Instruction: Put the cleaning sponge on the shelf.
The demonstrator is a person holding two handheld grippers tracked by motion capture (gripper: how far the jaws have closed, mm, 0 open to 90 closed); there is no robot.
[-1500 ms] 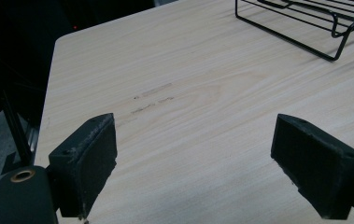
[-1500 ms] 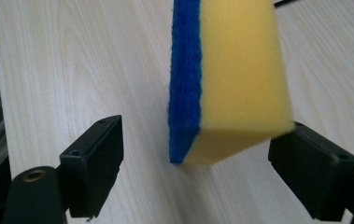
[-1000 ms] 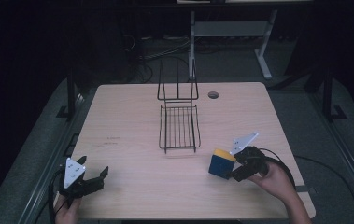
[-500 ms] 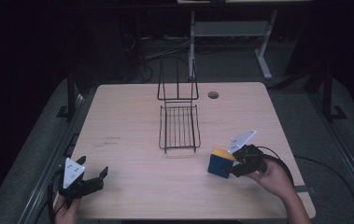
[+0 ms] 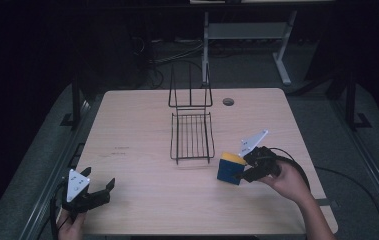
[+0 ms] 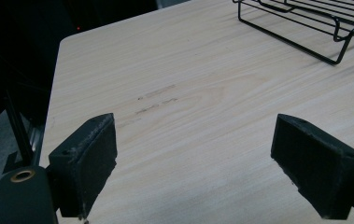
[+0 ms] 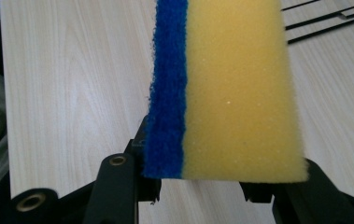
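High view: near the tabletop's point(image 5: 142, 115) right edge, bare wood around, the right hand-held gripper point(image 5: 242, 172) clamps a yellow-and-blue sponge point(image 5: 229, 169); the left hand-held gripper point(image 5: 102, 190) gapes empty.

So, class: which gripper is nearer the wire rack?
Right. The right gripper, shut on the sponge, sits just off the wire rack; the left gripper waits open at the table's near-left corner.
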